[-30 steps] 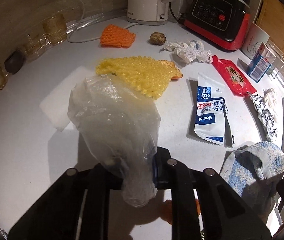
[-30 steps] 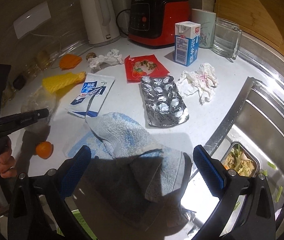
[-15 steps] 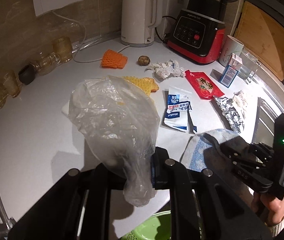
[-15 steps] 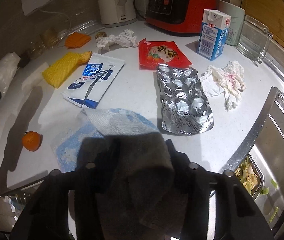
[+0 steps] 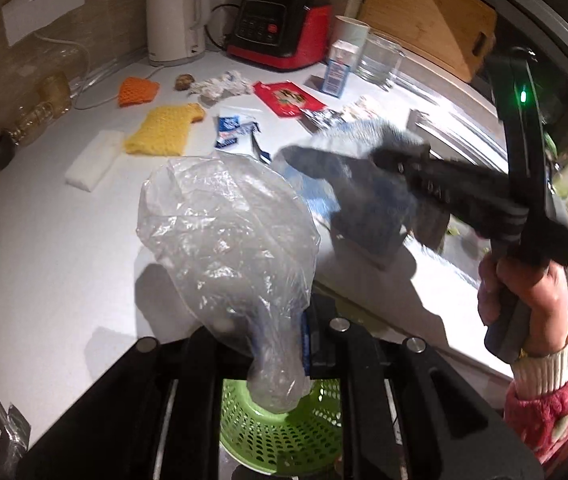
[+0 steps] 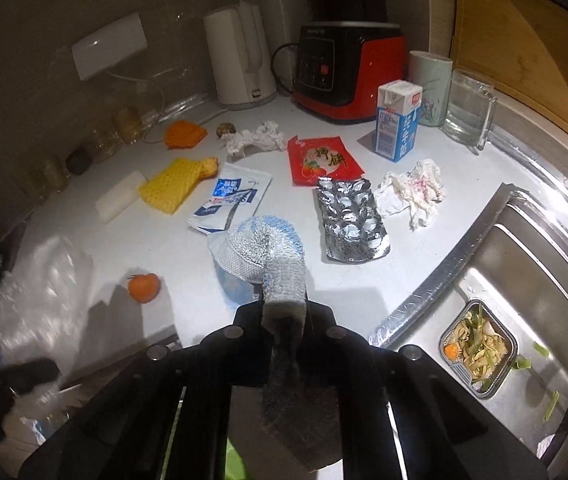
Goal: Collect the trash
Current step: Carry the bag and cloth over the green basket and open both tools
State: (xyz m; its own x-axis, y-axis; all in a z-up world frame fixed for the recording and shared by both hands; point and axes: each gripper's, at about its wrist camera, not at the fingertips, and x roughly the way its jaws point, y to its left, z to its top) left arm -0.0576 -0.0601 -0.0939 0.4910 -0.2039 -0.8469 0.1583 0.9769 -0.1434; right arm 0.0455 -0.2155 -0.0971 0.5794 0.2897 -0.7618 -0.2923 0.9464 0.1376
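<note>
My left gripper point(image 5: 280, 344) is shut on a clear plastic bag point(image 5: 228, 240) and holds it over a green perforated basket point(image 5: 284, 428) below the counter edge. My right gripper point(image 6: 284, 320) is shut on a blue and white cloth point(image 6: 268, 256), lifted off the white counter point(image 6: 172, 264); it also shows in the left wrist view point(image 5: 364, 200). On the counter lie a wipes packet point(image 6: 232, 200), a red wrapper point(image 6: 320, 160), a foil blister tray point(image 6: 350, 220), crumpled tissues point(image 6: 412, 192) and a small orange point(image 6: 144, 286).
A kettle point(image 6: 240, 60), a red blender base point(image 6: 344, 68), a milk carton point(image 6: 398, 120), a glass point(image 6: 468, 112) and a cup stand at the back. A yellow sponge point(image 6: 172, 188) and an orange one lie left. The sink point(image 6: 524, 280) with a food tray point(image 6: 476, 348) is right.
Both grippers have pulled back from the counter. The right one has lifted the cloth off the surface. The left one has carried the bag over the green basket.
</note>
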